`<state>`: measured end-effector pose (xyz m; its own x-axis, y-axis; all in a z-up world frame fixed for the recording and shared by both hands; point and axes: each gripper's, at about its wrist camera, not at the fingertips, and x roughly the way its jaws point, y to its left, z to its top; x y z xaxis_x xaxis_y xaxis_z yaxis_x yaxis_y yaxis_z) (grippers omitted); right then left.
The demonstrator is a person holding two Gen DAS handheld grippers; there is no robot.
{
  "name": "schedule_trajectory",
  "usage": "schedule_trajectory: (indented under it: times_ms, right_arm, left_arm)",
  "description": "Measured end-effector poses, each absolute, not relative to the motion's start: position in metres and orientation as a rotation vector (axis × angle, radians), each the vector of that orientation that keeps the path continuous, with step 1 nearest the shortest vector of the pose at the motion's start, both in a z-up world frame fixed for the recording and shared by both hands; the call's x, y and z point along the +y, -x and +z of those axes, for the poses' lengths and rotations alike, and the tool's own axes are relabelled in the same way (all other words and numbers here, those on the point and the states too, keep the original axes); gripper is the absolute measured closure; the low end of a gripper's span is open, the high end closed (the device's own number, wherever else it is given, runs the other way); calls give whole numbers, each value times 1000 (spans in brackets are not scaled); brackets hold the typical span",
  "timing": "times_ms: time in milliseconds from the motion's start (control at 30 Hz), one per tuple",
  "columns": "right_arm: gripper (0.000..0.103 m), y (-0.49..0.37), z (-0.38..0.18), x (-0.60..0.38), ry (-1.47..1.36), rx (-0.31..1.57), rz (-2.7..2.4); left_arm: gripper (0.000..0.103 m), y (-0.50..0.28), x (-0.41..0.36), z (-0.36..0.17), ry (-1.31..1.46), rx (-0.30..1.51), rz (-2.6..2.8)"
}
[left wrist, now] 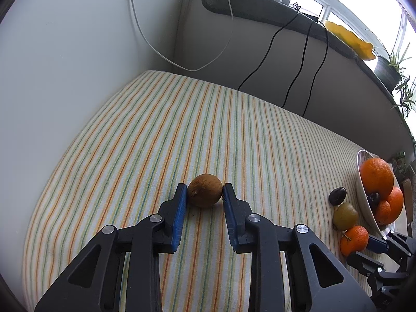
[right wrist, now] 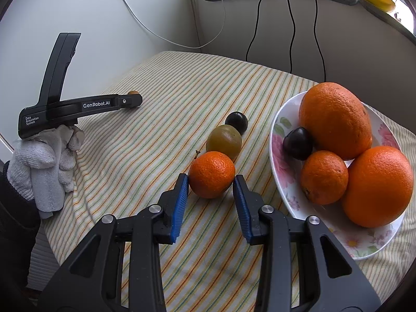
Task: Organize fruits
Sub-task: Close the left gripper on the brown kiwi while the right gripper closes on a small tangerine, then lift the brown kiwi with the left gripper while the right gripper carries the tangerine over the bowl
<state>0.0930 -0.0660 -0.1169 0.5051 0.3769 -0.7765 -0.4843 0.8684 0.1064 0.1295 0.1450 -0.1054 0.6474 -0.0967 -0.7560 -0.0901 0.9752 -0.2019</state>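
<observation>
On the counter [right wrist: 182, 83] three fruits lie in a row left of the plate [right wrist: 280, 156]; the kiwi [left wrist: 205, 190] lies alone, well apart to the left.

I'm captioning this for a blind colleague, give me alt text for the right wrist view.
The right hand-held gripper, open, straddles a tangerine on a striped tablecloth. Behind it lie a green fruit and a dark plum; a floral bowl of oranges sits right, a gloved hand left.
</observation>
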Motion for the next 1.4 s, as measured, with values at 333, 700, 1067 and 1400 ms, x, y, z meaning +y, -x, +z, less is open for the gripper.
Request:
schedule_trajectory:
  times_ms: [333, 700, 1067, 1400]
  right_arm:
    - [66, -89, -113, -65, 131, 888, 552]
    - [66, -80, -105, -70, 118, 872, 573]
    - [66, -74, -89, -95, 68, 840, 579]
    - [66, -62, -74, -138, 21, 809, 561]
  left_arm:
    - [77, -119, 139, -97, 215, 848, 0]
    - [77, -104, 125, -84, 201, 818, -19]
    - [77, -90, 93, -67, 190, 789, -84]
    - [77, -82, 46, -57, 173, 780, -179]
